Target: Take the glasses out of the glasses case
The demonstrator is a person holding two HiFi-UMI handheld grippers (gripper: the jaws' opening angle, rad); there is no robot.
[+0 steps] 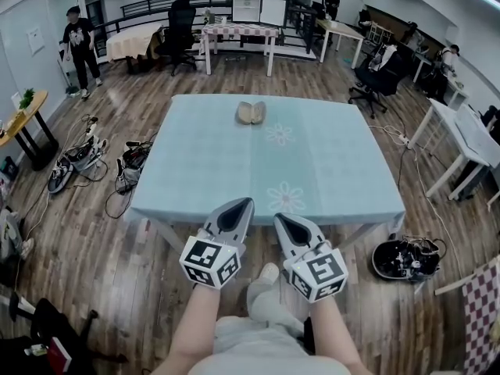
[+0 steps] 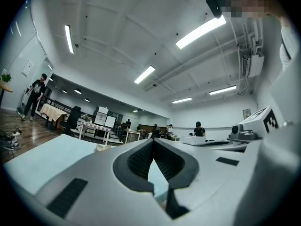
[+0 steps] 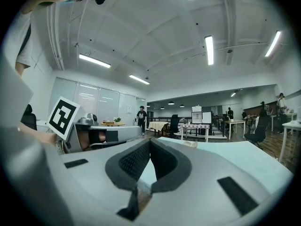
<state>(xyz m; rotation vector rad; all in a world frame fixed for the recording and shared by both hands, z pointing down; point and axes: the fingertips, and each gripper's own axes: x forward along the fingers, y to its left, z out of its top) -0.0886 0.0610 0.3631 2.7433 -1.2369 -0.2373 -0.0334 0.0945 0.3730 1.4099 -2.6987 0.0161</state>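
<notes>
Well, glasses case (image 1: 251,112) w/ contents unclear.

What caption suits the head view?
Left gripper and right gripper, shut, at the near edge of the table; glasses case across it.

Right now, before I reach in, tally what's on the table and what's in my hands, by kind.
Glasses case: 1
Hand-held grippers: 2, the left hand-held gripper and the right hand-held gripper, both shut with nothing between the jaws
Total: 3
</notes>
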